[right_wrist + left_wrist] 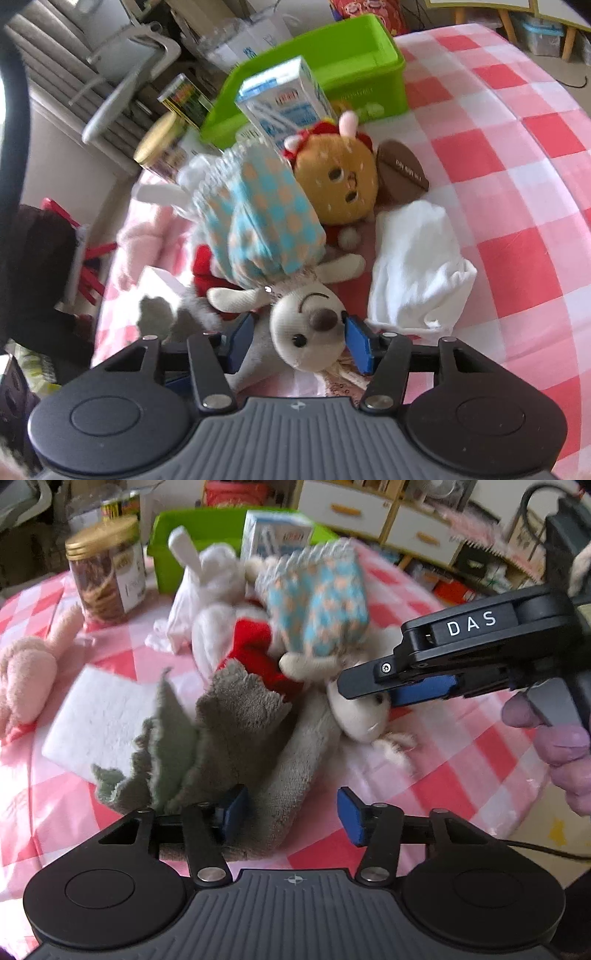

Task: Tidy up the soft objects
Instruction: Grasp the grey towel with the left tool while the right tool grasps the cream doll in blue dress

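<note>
The tablecloth [517, 155] is checked in pink, red and white. On it stands a bright green bin [354, 62], and before that a white and blue carton [284, 99]. The jar [105, 568] has a gold lid and shows brown contents behind a white label. The soft doll [306, 328] has a cream head with a brown nose and black eye, and wears a dress [266, 225] of light blue dotted with orange. The round plush [340, 177] is golden tan with red trim and pink ears. The towel [221, 731] is grey-green, the cloth [417, 266] white, the plush [26, 672] at the left edge pale pink. Both grippers' pads [352, 816] are blue on black fingers.
</note>
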Available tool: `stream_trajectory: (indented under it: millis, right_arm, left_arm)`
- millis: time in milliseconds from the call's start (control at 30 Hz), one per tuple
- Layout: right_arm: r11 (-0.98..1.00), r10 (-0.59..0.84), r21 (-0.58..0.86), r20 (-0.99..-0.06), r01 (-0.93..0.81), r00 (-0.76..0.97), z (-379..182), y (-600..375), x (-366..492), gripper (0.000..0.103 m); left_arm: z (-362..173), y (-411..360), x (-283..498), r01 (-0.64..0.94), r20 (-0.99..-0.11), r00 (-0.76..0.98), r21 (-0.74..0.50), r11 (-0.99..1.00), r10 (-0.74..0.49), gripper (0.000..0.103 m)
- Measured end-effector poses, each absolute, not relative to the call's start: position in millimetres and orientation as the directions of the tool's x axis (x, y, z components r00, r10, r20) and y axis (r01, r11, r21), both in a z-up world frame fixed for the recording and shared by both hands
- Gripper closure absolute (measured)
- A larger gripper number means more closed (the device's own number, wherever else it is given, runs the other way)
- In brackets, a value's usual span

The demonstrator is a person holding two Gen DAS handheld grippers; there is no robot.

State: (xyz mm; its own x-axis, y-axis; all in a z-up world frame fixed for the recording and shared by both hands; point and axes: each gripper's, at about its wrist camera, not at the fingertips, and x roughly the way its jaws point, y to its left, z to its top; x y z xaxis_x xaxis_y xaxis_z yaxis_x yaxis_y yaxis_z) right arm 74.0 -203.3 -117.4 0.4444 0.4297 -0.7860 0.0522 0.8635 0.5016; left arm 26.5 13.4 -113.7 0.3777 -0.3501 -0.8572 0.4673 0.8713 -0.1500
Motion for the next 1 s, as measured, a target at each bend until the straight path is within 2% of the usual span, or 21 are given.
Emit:
stream_trajectory:
  millis: [200,267,333,400,433,533,1000]
  right_arm:
    - [0.887,0.388,0.460,-0.800,0.051,0.458,-128.0,-194.9,76.1,0.081]
    - [0.893,0.376,0.448,-0.800,0.047,0.468,-123.7,-193.8,72.3,0.084]
    - [0.898,0.365,0.438,-0.798,0.046,0.480,-117.4,-193.5,68.2,0.085]
    - [0.896,0.364,0.442,-0.786,0.043,0.499,-108.4,-195.0,62.9,0.085]
    - [0.892,0.365,0.449,-0.779,0.048,0.510,-103.0,-197.6,59.5,0.085]
    - [0.873,0.378,0.483,-0.759,0.070,0.530,-90.6,-208.2,47.5,0.085]
    - [0.833,0.393,0.548,-0.684,0.078,0.614,-47.4,-231.9,13.9,0.085]
  left_arm:
    - [-119.1,2.6,25.5,0.503,-0.853,0.425,-0.056,0.862,-0.303,0.051]
    - [-120.6,1.6,24.7,0.504,-0.847,0.448,-0.025,0.864,-0.285,0.061]
    - [-120.3,2.6,22.7,0.500,-0.841,0.466,-0.005,0.866,-0.274,0.079]
    - [-121.4,3.6,23.9,0.489,-0.840,0.478,0.013,0.872,-0.256,0.092]
    - [-119.7,3.5,23.4,0.482,-0.839,0.482,0.013,0.876,-0.253,0.095]
    - [-113.8,7.0,21.8,0.456,-0.835,0.490,-0.001,0.890,-0.252,0.098]
    - [-55.1,13.1,4.8,0.433,-0.744,0.568,-0.093,0.896,-0.352,0.100]
